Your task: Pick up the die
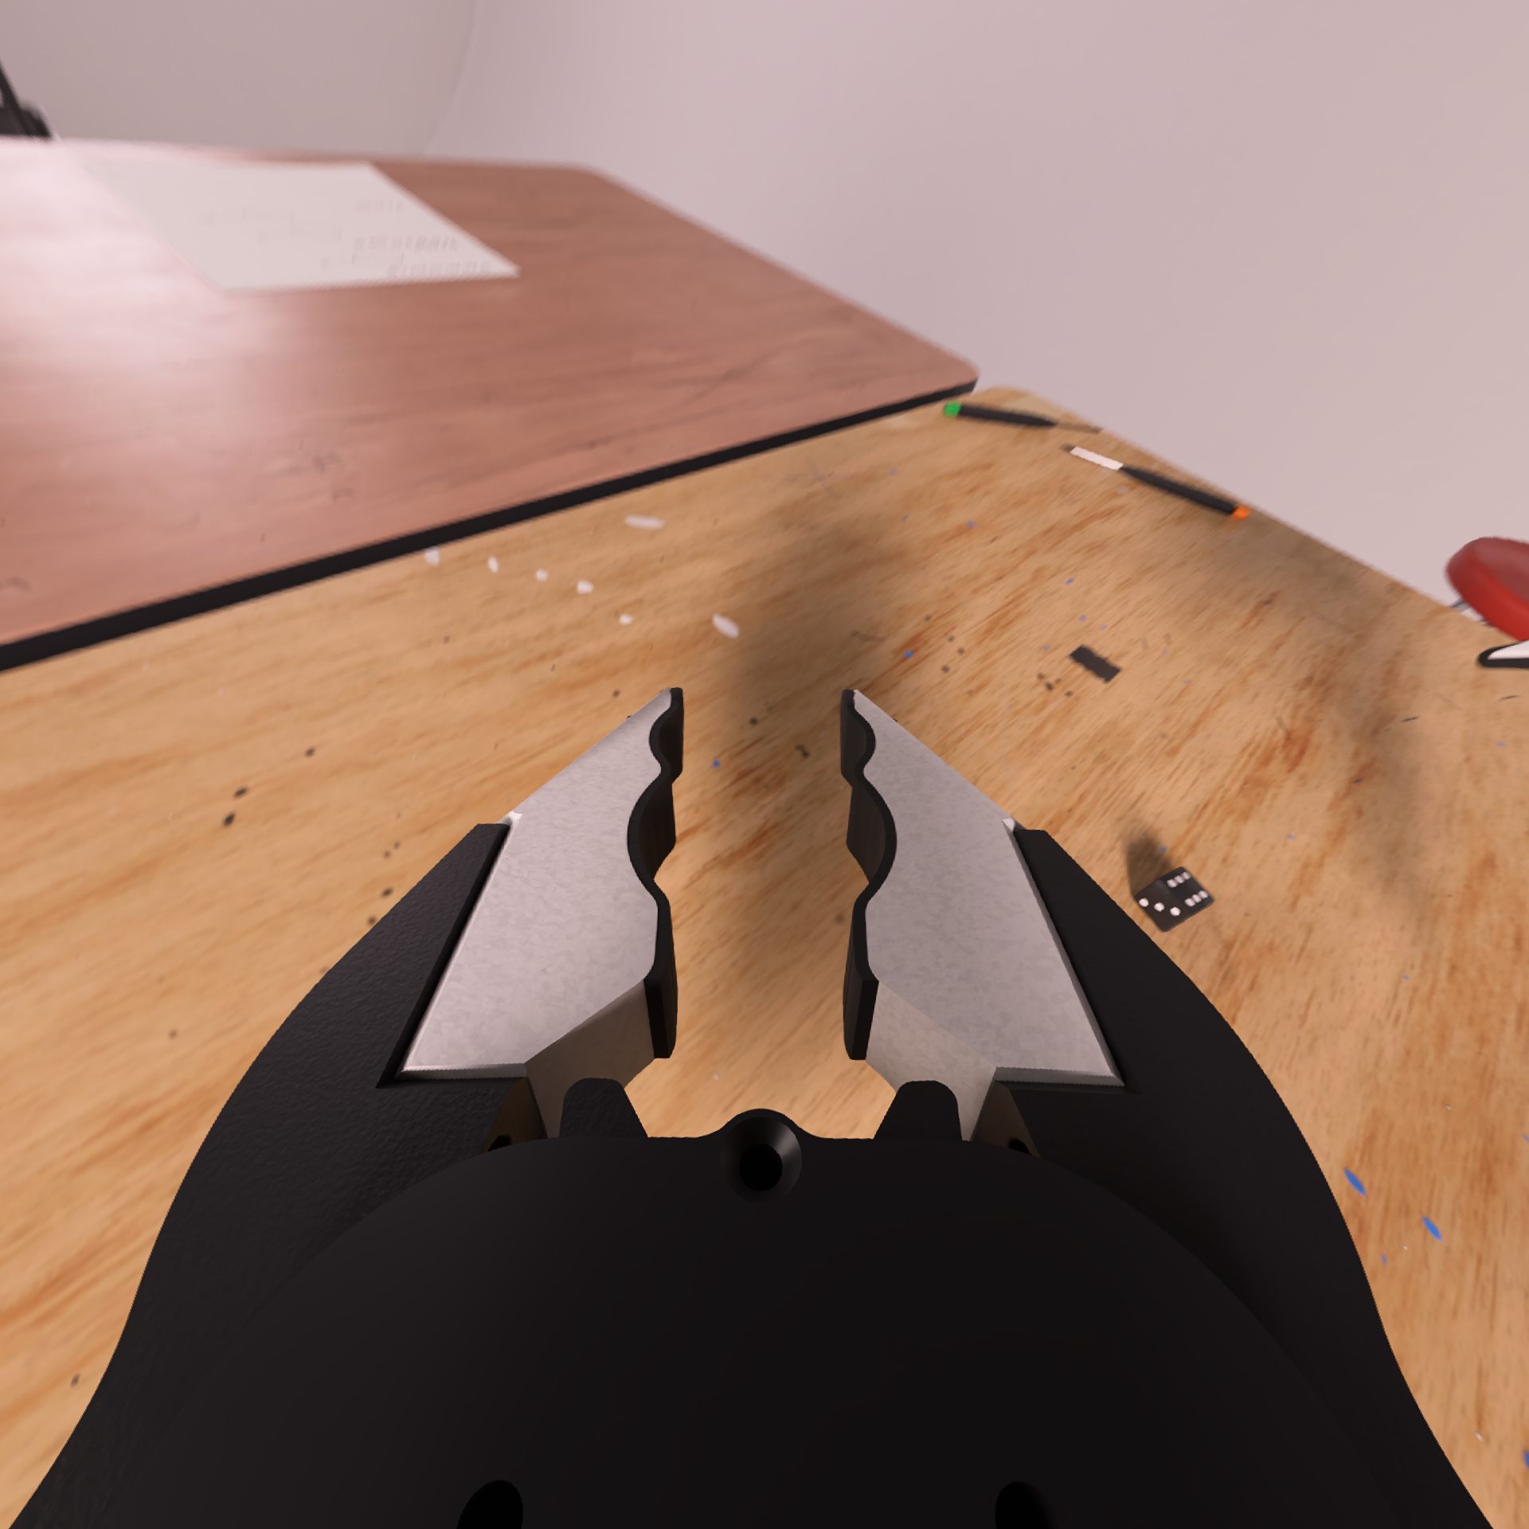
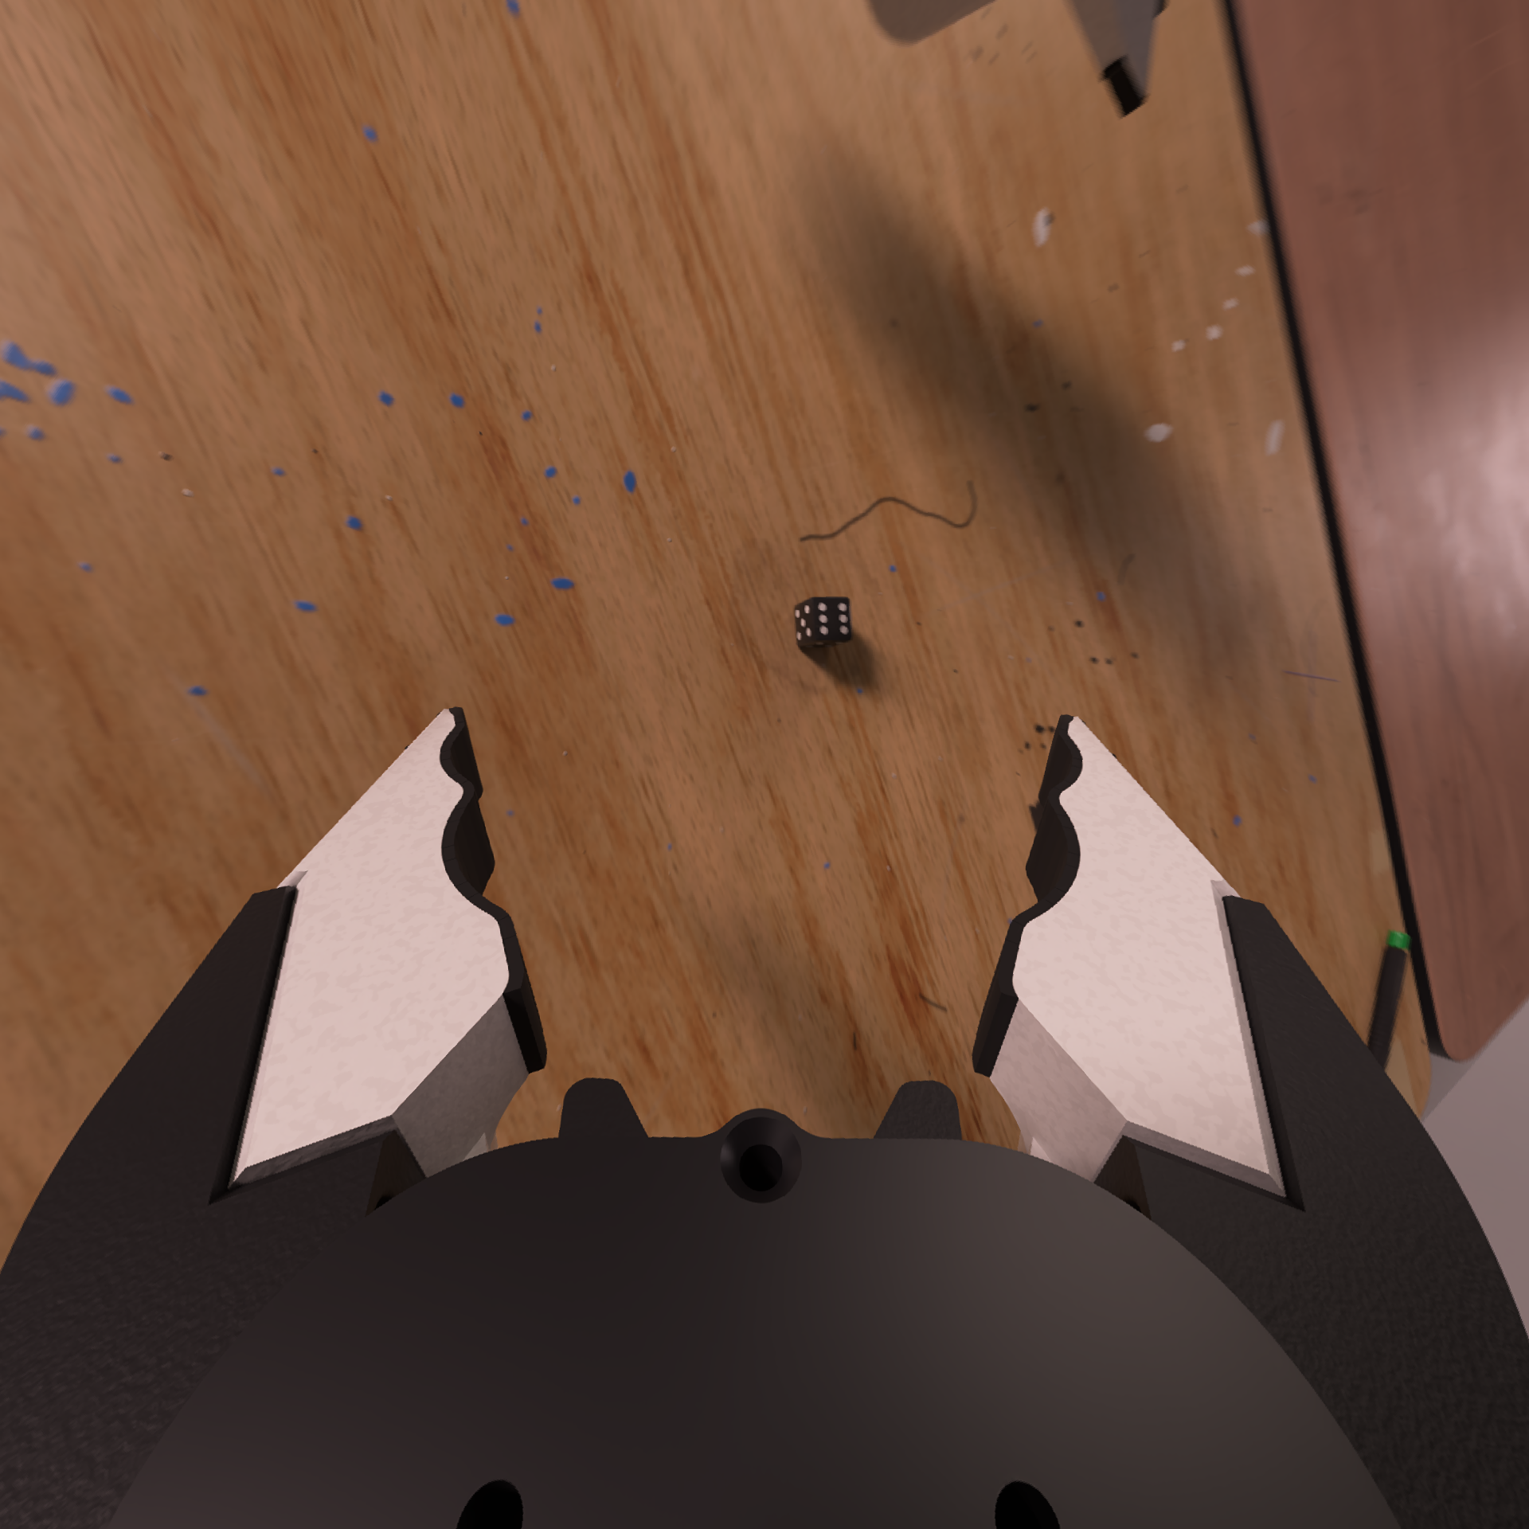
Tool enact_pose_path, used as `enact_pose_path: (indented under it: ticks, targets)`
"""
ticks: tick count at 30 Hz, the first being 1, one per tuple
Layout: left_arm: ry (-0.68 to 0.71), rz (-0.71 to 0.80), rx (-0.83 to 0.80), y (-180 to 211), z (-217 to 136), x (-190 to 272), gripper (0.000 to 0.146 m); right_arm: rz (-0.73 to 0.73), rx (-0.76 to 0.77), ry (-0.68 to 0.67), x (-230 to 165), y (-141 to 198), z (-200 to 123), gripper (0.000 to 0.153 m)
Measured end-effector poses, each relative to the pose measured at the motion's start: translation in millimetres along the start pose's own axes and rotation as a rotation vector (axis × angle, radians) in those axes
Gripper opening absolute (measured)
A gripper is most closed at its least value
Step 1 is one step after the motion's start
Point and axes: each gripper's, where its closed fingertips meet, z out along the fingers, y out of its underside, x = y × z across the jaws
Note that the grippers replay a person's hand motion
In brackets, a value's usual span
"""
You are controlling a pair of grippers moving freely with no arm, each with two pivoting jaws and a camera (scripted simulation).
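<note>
The die (image 2: 823, 622) is a small black cube with white pips, resting on the light wooden table (image 2: 579, 248). In the right wrist view it lies just beyond and slightly right of centre between my fingertips. My right gripper (image 2: 759, 713) is wide open and empty, above the table. In the left wrist view the die (image 1: 1175, 898) sits to the right of my left gripper (image 1: 761, 693), which is open with a narrower gap and empty. The other gripper's finger (image 2: 1121, 58) shows at the top of the right wrist view.
A reddish-brown desk (image 1: 414, 372) with a white sheet (image 1: 298, 223) adjoins the table. Two dark pens, one green-capped (image 1: 1005, 416) and one orange-tipped (image 1: 1158, 481), lie near the far edge. A red object (image 1: 1493, 579) is at the right edge. Paint specks dot the wood.
</note>
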Motion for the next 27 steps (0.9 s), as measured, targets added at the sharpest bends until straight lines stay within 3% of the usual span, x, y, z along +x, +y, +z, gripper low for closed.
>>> enact_pose_path:
  ticks: [6,13,16,21,23,27]
  targets:
    - [-0.008,-0.070,-0.157,28.8,11.3,-6.8,0.046,0.000,-0.102,-0.082,0.8,1.5,54.0,0.142]
    - [0.016,-0.010,-0.368,64.4,21.0,1.6,0.028,-0.017,-0.181,-0.091,16.9,8.2,75.4,0.143]
    - [-0.016,0.107,-0.442,74.9,24.0,0.7,0.000,-0.010,-0.185,-0.097,21.2,12.3,75.6,0.138]
    - [0.003,0.159,-0.457,77.3,27.7,6.0,0.000,0.033,-0.165,-0.150,20.7,16.7,78.7,0.129]
    - [0.064,0.209,-0.483,80.0,25.6,16.4,0.000,0.048,-0.164,-0.174,20.9,17.1,80.5,0.127]
    - [0.334,0.208,-0.512,87.7,21.5,63.3,0.000,0.032,-0.147,-0.130,31.1,15.1,82.7,0.125]
